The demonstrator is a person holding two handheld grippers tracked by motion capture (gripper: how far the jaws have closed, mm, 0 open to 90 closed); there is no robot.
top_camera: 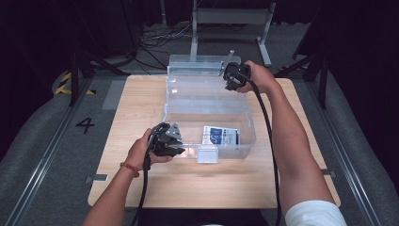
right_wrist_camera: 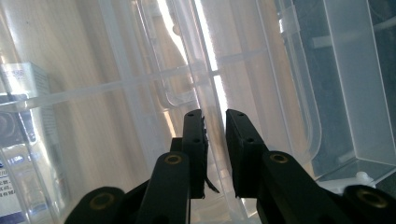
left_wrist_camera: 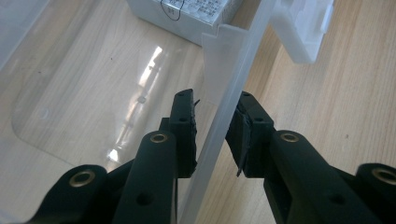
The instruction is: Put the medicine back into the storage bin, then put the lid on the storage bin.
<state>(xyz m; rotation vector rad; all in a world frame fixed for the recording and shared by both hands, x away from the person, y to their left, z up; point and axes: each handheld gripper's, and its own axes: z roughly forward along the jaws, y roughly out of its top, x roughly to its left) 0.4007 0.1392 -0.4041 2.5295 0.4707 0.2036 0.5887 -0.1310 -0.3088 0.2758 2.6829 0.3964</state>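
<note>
Leftward, we see the left gripper (left_wrist_camera: 212, 133) with jaws parted astride the clear plastic box's (top_camera: 244, 141) thin front wall, a white printed carton (left_wrist_camera: 187, 14) beyond, its writing unreadable. Rightward, the right gripper (right_wrist_camera: 215, 135) has narrow-set jaws straddling the ribbed transparent lid (right_wrist_camera: 215, 60).

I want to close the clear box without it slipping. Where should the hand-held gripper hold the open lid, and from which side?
Probably best at the lid's free far edge, coming from behind the clear box. The lid stands open, so this thin rim fits between the jaws. The right hand-held gripper already straddles the lid's edge there.
</note>
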